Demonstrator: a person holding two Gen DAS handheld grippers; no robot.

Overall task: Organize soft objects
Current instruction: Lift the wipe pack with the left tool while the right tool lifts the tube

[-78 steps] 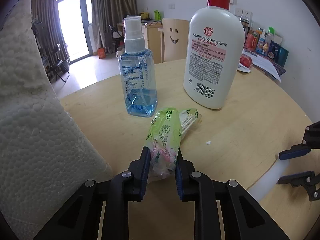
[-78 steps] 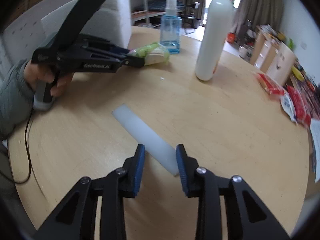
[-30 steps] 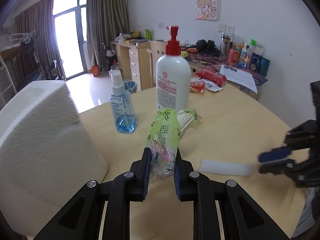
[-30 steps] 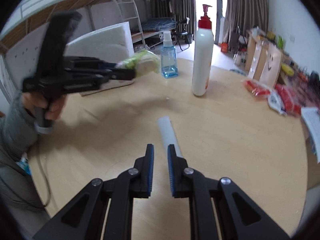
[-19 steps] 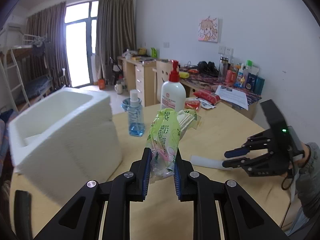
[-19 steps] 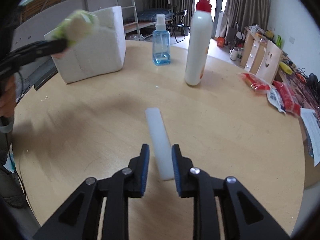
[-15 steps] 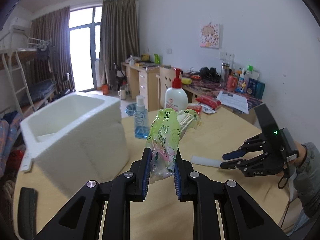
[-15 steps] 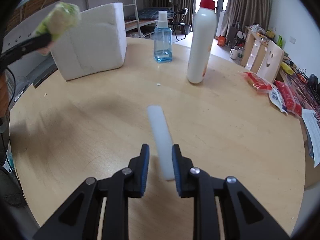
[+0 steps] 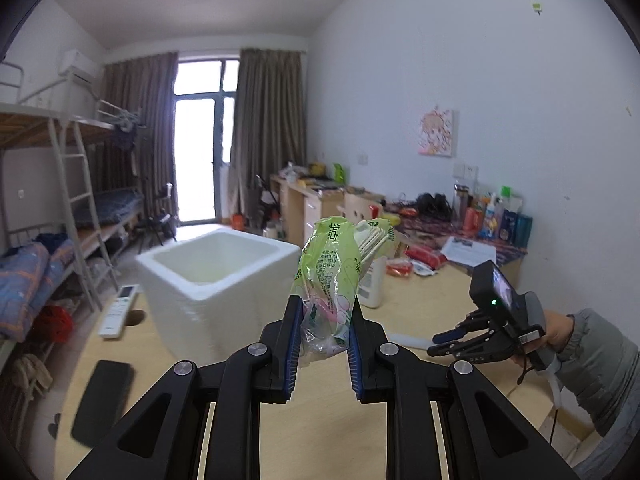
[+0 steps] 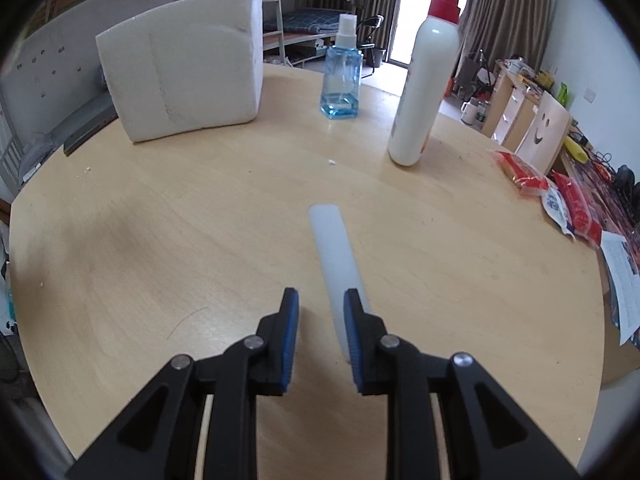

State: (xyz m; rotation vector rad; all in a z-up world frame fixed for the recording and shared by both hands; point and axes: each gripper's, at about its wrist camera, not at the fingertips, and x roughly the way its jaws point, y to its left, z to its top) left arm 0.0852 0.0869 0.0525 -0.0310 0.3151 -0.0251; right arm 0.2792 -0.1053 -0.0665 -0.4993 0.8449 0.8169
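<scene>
My left gripper (image 9: 322, 312) is shut on a green plastic packet (image 9: 332, 264) of thin sticks, held up in the air above the table. The white foam box (image 9: 216, 280) stands just beyond it to the left, its open top showing. In the right wrist view my right gripper (image 10: 320, 308) hovers low over the near end of a white foam strip (image 10: 332, 236) lying on the round wooden table (image 10: 160, 260). Its jaws stand slightly apart with bare table between them, and the right finger covers the strip's near end. The same gripper (image 9: 448, 344) appears at the right of the left wrist view.
A blue spray bottle (image 10: 342, 80) and a white lotion bottle (image 10: 424, 80) with a red pump stand at the back, beside the foam box (image 10: 184, 80). Red snack packets (image 10: 560, 196) and papers lie at the right edge. A black phone (image 9: 102, 396) lies near the left edge.
My left gripper has lifted the packet and drawn back, so the foam box's open top came into view. My right gripper's jaws parted a little and sank over the strip.
</scene>
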